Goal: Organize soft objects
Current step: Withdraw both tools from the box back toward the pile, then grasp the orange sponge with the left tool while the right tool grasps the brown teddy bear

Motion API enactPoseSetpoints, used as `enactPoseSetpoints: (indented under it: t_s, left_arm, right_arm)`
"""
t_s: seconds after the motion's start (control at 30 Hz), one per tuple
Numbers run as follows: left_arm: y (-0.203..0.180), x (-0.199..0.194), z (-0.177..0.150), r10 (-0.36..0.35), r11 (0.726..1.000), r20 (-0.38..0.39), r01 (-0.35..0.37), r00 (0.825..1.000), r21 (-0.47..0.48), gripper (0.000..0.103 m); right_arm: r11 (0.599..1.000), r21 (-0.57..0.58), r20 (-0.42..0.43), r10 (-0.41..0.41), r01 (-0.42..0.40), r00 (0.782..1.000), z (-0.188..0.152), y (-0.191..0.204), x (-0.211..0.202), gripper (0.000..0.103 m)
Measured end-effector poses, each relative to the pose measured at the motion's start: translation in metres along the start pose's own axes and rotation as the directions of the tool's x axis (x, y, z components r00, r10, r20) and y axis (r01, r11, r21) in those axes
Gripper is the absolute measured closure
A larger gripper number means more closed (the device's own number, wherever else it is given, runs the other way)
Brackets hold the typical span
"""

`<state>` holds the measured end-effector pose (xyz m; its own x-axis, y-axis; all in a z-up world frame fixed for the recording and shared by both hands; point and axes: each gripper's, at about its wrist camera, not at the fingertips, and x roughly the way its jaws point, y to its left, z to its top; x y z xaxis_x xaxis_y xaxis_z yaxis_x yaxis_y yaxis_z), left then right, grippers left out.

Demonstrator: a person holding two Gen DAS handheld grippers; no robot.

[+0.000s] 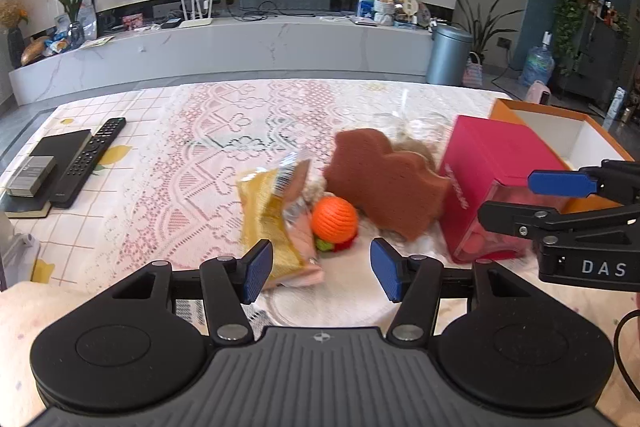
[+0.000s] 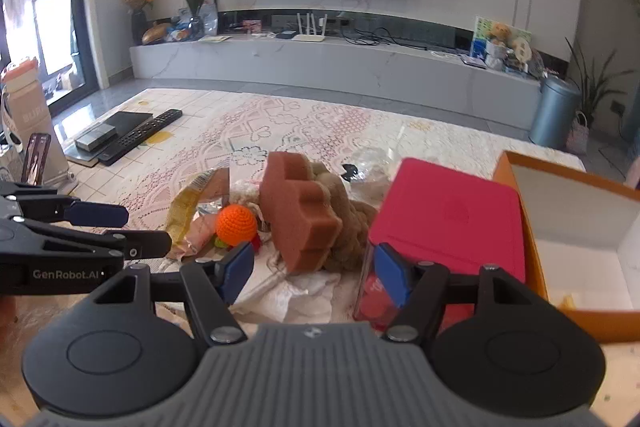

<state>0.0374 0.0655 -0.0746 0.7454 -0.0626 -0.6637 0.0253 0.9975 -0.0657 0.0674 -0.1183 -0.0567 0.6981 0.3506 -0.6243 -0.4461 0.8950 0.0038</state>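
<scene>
Approach step: your left gripper and right gripper, jaws part-open and empty, face the pile mid-frame; next, close on the sponge.

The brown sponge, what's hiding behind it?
Behind the brown sponge lies a thick tan rope, bunched against its back. Further back sits a crumpled clear plastic bag. How far the rope runs behind the sponge is hidden.

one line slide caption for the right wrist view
Open right gripper approaches a pile of soft items, brown sponge and orange ball, beside a pink box.
</scene>
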Motion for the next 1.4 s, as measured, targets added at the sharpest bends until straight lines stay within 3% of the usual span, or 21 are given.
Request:
enactPoseSetpoints:
  t_s: [0.23, 0.3, 0.47, 0.7, 1.0, 1.1, 1.4]
  left_arm:
    - [-0.004, 0.010, 0.019, -0.055, 0.998, 0.022, 0.056, 0.998, -0.014, 0.037]
    - [-0.009, 0.016, 0.027, -0.079, 0.997, 0.018, 0.080, 0.997, -0.024, 0.037]
    - [-0.025, 0.040, 0.044, -0.132, 0.989, -0.012, 0.131, 0.991, -0.069, 0.036]
    - [-0.043, 0.080, 0.054, -0.153, 0.968, -0.075, 0.135, 0.985, -0.211, 0.023]
    - [-0.065, 0.112, 0.055, -0.090, 0.973, -0.173, 0.049, 0.981, -0.225, 0.018]
    - [-0.068, 0.114, 0.054, -0.061, 0.978, -0.183, 0.023, 0.981, -0.205, 0.020]
    - [-0.047, 0.091, 0.048, -0.085, 0.977, -0.212, 0.040, 0.973, -0.210, 0.036]
  right_arm:
    - [0.998, -0.053, 0.004, 0.014, -0.014, 1.000, 0.023, -0.006, 0.020, 0.049]
    - [0.997, -0.071, -0.001, 0.008, -0.008, 1.000, 0.030, -0.011, 0.026, 0.057]
    - [0.997, -0.078, -0.015, -0.016, 0.015, 1.000, 0.049, -0.035, 0.036, 0.065]
    - [0.997, -0.053, -0.024, -0.049, 0.047, 0.999, 0.057, -0.065, 0.043, 0.065]
    - [0.999, -0.005, -0.043, -0.038, 0.038, 0.998, 0.053, -0.086, 0.057, 0.066]
    - [0.999, 0.000, -0.046, -0.033, 0.033, 0.998, 0.053, -0.087, 0.059, 0.066]
    - [0.998, -0.057, -0.040, 0.016, -0.018, 0.999, 0.057, -0.079, 0.061, 0.066]
